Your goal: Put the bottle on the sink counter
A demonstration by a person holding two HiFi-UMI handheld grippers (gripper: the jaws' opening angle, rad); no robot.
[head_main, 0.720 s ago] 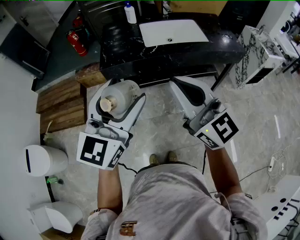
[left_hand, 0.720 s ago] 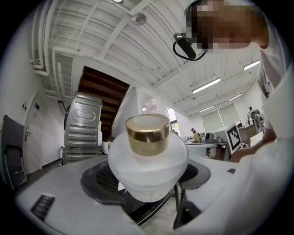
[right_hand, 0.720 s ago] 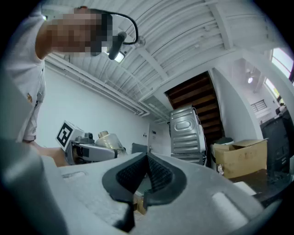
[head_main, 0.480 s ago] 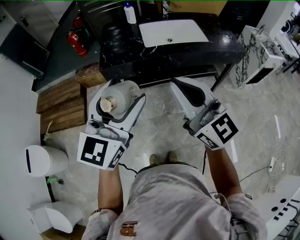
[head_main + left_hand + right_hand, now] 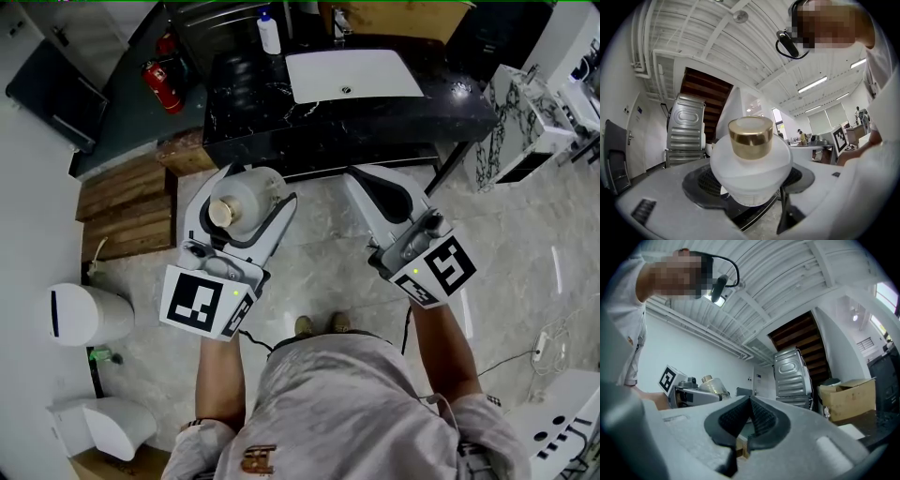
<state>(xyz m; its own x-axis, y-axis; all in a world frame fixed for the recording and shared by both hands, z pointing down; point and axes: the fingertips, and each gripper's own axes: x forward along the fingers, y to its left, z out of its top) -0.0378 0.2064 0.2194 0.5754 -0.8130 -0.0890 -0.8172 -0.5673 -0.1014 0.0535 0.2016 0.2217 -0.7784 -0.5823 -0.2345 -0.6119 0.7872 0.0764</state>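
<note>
My left claw (image 5: 251, 187) pinches the gold-capped bottle (image 5: 751, 161), upright, over the tiled floor (image 5: 319, 253), short of the black worktop (image 5: 248, 108) with its white sink (image 5: 354, 75). My right claw (image 5: 750, 416) is pressed together, empty.

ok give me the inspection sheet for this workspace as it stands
surface: black sink counter with a white basin set in it
job's things: bottle, white with a gold cap, not on the counter yet
clutter: pump bottle at the counter's back edge
grippers: left gripper shut on the bottle; right gripper shut, empty
cables: cable on the floor at the right
surroundings: fire extinguisher, wooden platform, white bin
</note>
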